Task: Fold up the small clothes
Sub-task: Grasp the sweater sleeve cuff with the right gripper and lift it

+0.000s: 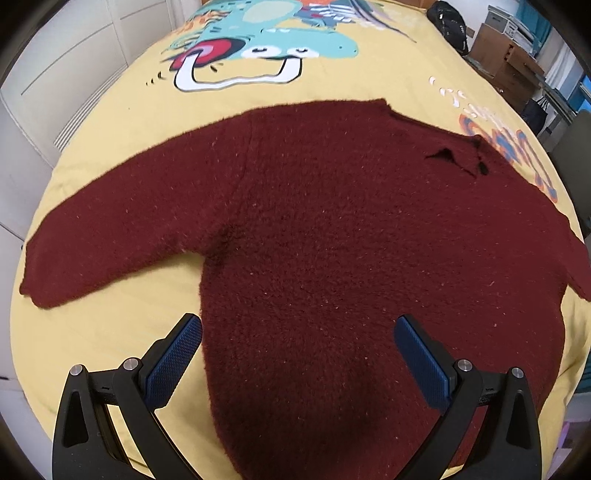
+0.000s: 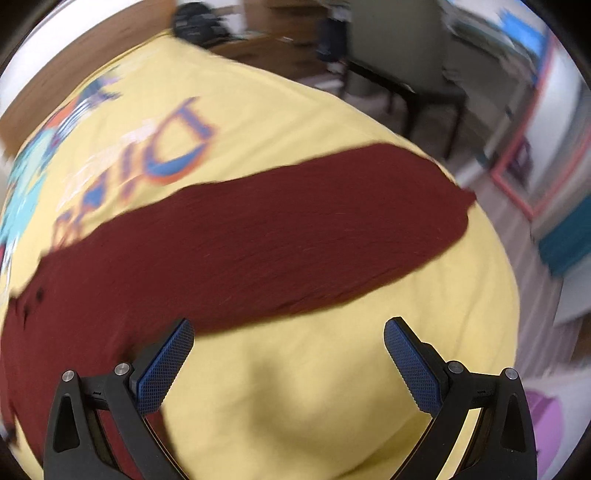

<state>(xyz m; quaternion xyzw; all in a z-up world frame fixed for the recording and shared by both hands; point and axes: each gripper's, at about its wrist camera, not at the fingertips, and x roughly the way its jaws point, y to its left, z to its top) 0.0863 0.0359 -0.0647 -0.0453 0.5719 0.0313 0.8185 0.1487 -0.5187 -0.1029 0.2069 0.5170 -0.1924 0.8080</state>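
A small dark red knit sweater [image 1: 325, 236] lies spread flat on the yellow bed cover [image 1: 110, 332], one sleeve [image 1: 110, 243] stretched out to the left. My left gripper [image 1: 297, 328] hovers open over the sweater's lower body, with nothing between its blue pads [image 1: 173, 358]. In the blurred right wrist view the other sleeve [image 2: 295, 229] runs across the cover toward the right. My right gripper [image 2: 288, 332] is open just below that sleeve, over bare yellow cover [image 2: 295, 387]; its left finger overlaps the sweater's body [image 2: 55, 332].
The bed cover carries a large cartoon print [image 1: 258, 40] and lettering [image 1: 517, 147]. White cabinet doors [image 1: 55, 74] stand to the left of the bed. Cardboard boxes [image 1: 506, 55] and a dark bag [image 1: 450, 22] sit beyond the far right corner. A dark table or chair [image 2: 406, 85] stands beside the bed.
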